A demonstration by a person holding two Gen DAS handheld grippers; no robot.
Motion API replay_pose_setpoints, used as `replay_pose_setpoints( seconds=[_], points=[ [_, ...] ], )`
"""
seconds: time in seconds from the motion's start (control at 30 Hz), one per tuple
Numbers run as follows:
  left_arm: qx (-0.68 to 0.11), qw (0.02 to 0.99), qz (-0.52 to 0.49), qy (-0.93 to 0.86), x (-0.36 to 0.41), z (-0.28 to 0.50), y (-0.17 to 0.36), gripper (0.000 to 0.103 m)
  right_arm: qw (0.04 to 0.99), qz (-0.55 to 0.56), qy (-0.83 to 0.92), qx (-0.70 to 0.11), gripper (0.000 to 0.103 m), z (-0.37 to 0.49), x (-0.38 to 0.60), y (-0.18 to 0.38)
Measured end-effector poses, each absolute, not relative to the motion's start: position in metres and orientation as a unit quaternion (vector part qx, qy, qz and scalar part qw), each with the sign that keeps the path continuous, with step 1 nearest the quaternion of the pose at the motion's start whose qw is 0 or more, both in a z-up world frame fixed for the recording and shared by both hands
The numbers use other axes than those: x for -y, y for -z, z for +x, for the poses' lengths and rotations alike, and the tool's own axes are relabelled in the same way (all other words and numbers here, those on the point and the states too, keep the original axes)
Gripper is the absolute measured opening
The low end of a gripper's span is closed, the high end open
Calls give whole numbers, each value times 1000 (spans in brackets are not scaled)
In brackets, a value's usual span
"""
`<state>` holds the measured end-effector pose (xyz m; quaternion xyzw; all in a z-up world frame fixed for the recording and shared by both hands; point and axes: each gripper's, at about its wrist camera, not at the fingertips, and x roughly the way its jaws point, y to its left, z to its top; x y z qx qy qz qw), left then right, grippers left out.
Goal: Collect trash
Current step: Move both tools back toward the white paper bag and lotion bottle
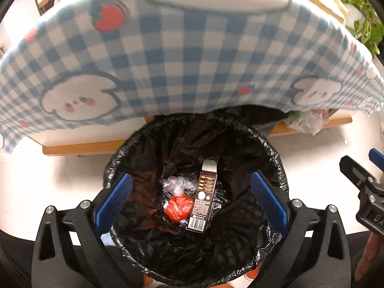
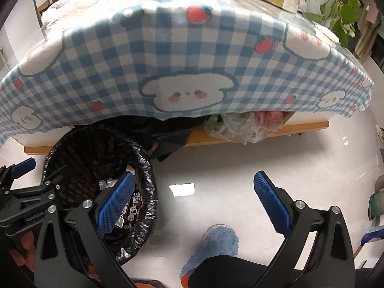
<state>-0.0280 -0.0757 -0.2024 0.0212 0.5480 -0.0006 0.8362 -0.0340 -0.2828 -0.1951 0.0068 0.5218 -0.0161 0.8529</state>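
Directly beneath the left claw (image 1: 190,192), a wastebasket (image 1: 271,151) lined with a black bag sits on the pale floor (image 1: 72,168), its mouth filling the space between the two blue pads. The left claw is spread wide, with nothing between its fingers (image 1: 115,196); no earlier picture is given, so only that wide stance can be told. Down in the bag, straight ahead of the claw, lie three pieces of trash: a brown drink carton (image 1: 202,199) with a white top and a barcode on its near end, a crumpled red wrapper (image 1: 180,207) touching the carton's left side, and a wad of clear plastic (image 1: 177,184) just beyond the wrapper.

Off to the right of the left claw, the black frame of the right claw shows at the picture's edge. The right claw (image 2: 194,202) is likewise spread wide and empty, hanging over bare floor; the wastebasket stands to its left, with the carton partly hidden behind the left blue pad (image 2: 117,201). Below the right claw, a fuzzy blue slipper (image 2: 211,247) and a dark trouser leg (image 2: 228,273) of the person are in view.

Beyond both claws stands the desk (image 2: 304,126), draped in a blue-and-white checked cloth (image 2: 168,55) printed with strawberries and white cartoon faces. Under its edge, ahead of the right claw, bunched clear plastic bags (image 2: 240,127) rest on a low wooden ledge. A potted green plant (image 2: 336,2) stands on the desk's far right corner.
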Motion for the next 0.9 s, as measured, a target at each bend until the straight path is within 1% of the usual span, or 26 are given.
replay_pose_setpoints(
  seconds=[0.47, 0.9],
  points=[
    [-491, 871, 4, 1, 54, -51, 121, 97, 878, 8, -2, -478, 95, -50, 274, 140],
    [-457, 889, 9, -12, 43, -58, 80, 97, 897, 6, -10, -442, 95, -51, 259, 91]
  ],
)
